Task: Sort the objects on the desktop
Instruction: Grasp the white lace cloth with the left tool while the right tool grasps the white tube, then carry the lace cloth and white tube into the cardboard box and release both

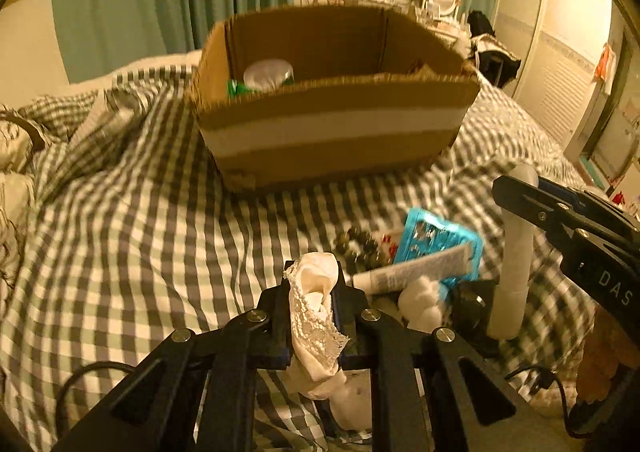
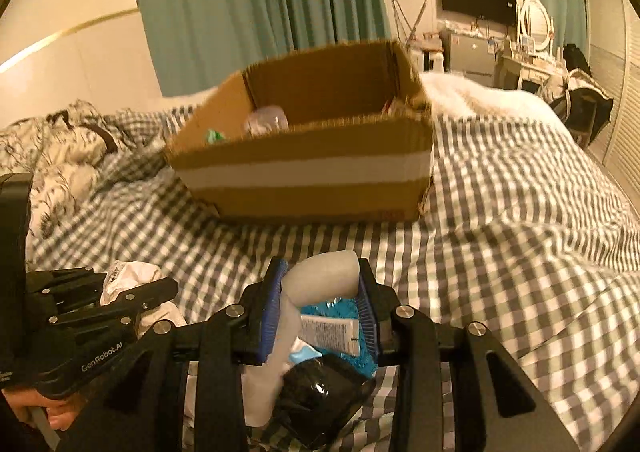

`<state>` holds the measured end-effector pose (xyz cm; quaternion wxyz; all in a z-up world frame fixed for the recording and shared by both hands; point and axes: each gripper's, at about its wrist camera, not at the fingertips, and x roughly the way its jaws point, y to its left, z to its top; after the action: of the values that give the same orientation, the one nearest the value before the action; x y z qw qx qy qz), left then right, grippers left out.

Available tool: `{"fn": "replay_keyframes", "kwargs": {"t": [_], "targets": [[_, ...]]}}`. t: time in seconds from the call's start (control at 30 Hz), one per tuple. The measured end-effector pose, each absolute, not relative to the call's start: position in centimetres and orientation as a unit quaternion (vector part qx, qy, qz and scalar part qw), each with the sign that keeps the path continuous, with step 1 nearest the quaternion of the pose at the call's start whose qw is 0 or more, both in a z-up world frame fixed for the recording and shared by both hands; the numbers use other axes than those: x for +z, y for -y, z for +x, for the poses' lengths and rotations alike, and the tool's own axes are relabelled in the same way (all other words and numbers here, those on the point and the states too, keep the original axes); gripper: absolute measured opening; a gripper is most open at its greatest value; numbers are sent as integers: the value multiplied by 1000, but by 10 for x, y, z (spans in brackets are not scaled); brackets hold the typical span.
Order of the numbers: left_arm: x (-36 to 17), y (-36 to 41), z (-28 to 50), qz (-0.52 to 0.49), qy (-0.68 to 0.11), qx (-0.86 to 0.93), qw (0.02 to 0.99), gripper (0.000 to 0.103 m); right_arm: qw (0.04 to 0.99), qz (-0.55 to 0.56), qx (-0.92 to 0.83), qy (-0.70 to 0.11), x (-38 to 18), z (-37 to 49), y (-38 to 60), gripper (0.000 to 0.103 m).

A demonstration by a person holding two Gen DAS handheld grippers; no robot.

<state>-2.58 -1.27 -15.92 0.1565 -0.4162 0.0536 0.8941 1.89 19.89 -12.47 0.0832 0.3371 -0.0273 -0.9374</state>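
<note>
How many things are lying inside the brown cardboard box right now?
2 show: a clear plastic lidded container and a green item at the cardboard box's left end. The near wall may hide more.

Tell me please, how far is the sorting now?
Done: a clear jar and green item sit in the cardboard box. In hand: left gripper holds a lace cloth; right gripper holds a white tube. Left: blue packet, printed tube, beads on the bed.
</note>
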Motion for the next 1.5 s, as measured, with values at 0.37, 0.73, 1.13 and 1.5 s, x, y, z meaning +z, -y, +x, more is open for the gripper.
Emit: {"fn": "replay_keyframes", "kwargs": {"t": [0.37, 0.73, 1.13, 1.5], "targets": [[-103, 8, -18, -337, -46, 926, 165, 14, 85, 283, -955, 17, -78, 24, -200, 34], [-47, 14, -22, -260, -31, 951, 164, 14, 92, 237, -967, 2, -35, 22, -197, 34], [0, 25, -30, -185, -11, 970, 155, 14, 95, 177, -980, 3, 16, 10, -196, 35], [18, 20, -49, -146, -5, 977, 154, 14, 100, 129, -987, -2, 56, -9, -193, 35]]}}
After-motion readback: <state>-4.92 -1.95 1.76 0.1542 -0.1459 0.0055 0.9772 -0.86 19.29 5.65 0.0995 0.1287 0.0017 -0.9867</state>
